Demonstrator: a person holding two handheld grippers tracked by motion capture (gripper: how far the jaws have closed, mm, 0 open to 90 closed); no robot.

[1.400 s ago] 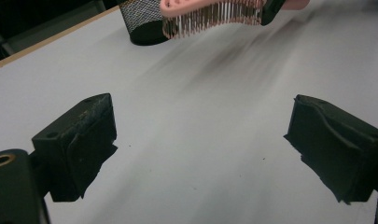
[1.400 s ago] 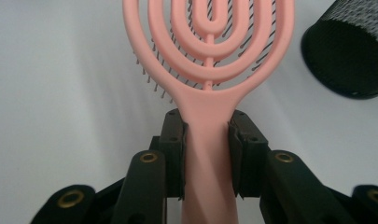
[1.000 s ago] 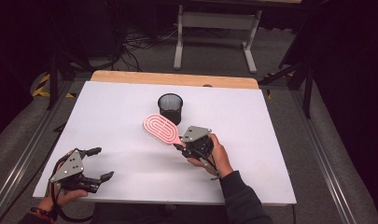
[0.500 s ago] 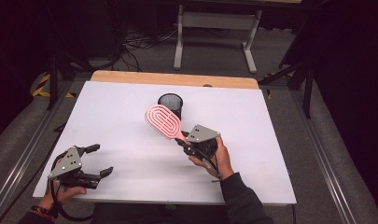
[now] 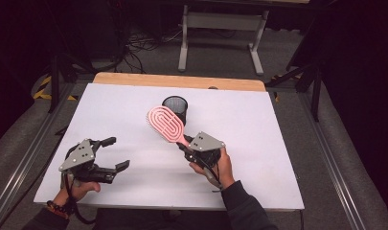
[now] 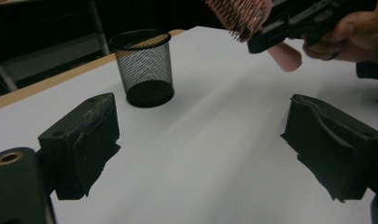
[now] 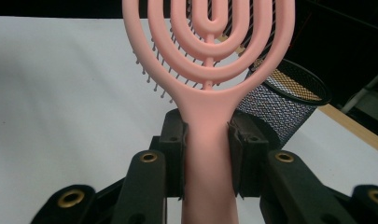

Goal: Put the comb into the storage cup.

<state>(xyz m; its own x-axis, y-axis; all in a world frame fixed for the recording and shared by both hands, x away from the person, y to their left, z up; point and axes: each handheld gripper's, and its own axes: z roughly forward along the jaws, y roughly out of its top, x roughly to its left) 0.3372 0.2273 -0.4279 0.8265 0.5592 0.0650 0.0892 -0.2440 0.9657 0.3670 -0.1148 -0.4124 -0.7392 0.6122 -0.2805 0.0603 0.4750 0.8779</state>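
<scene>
A pink vented hairbrush [image 5: 166, 123] is held up off the table, its head tilted toward the black mesh cup [image 5: 175, 108]. My right gripper [image 5: 188, 145] is shut on the brush's handle [image 7: 207, 154], jaws pressed on both sides. In the right gripper view the mesh cup [image 7: 284, 105] stands just behind and right of the brush head [image 7: 209, 37]. My left gripper [image 5: 113, 153] rests near the table's front left, open and holding nothing. From the left gripper view the cup [image 6: 143, 67] stands ahead, and the brush bristles [image 6: 238, 14] with the other gripper hang at top right.
The white tabletop [image 5: 258, 124] has a wooden strip [image 5: 177, 80] along its far edge. A metal frame [image 5: 220, 21] and cables lie on the floor beyond it. Rails run along both sides of the table.
My right gripper has lifted the hairbrush and tipped its head up toward the mesh cup. My left gripper has shifted slightly and stayed open.
</scene>
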